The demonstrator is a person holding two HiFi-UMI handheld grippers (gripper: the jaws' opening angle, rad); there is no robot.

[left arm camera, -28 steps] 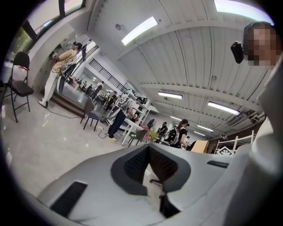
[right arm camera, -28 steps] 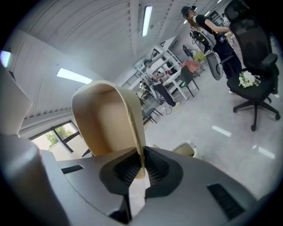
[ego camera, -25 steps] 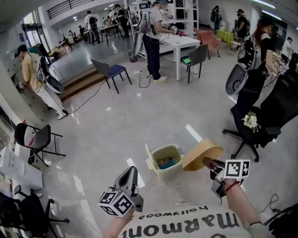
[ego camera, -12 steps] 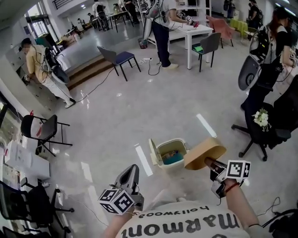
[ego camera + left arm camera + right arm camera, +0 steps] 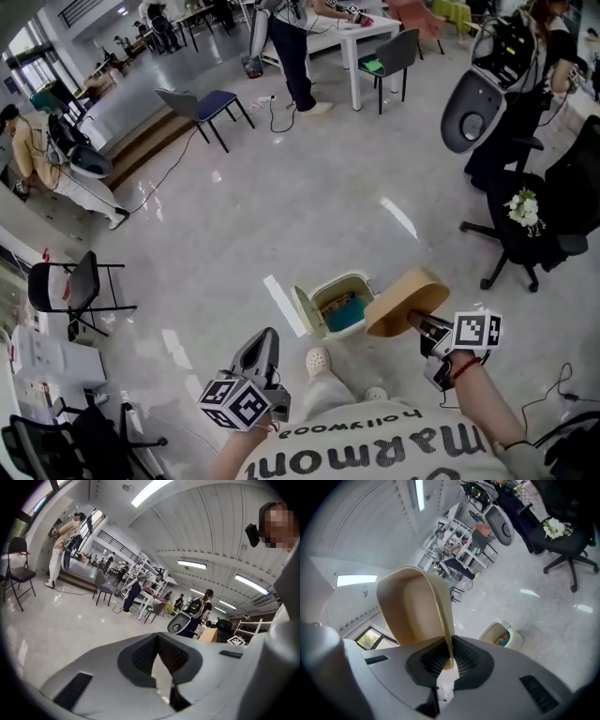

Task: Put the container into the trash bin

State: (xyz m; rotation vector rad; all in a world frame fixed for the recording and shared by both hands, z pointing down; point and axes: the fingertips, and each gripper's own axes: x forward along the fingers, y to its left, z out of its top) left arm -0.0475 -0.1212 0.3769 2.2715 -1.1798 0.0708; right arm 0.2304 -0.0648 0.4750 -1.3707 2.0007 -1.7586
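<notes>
A tan, shallow container is held edge-on by its rim in my right gripper, which is shut on it. It hangs just right of the open cream trash bin, its left edge over the bin's right rim. In the right gripper view the container stands up from the right gripper, and the bin lies on the floor below, with rubbish inside. My left gripper is shut and holds nothing, low at the left of the bin. The left gripper view shows the left gripper and, far right, the container.
The bin's lid is swung open to its left. A white floor stripe runs beside it. A black office chair with white flowers stands at the right. My shoe is just below the bin. Folding chair at the left; people and tables far back.
I have stepped closer to the bin, which now sits nearer my feet. The container stays gripped at the bin's right rim. The left gripper holds its place.
</notes>
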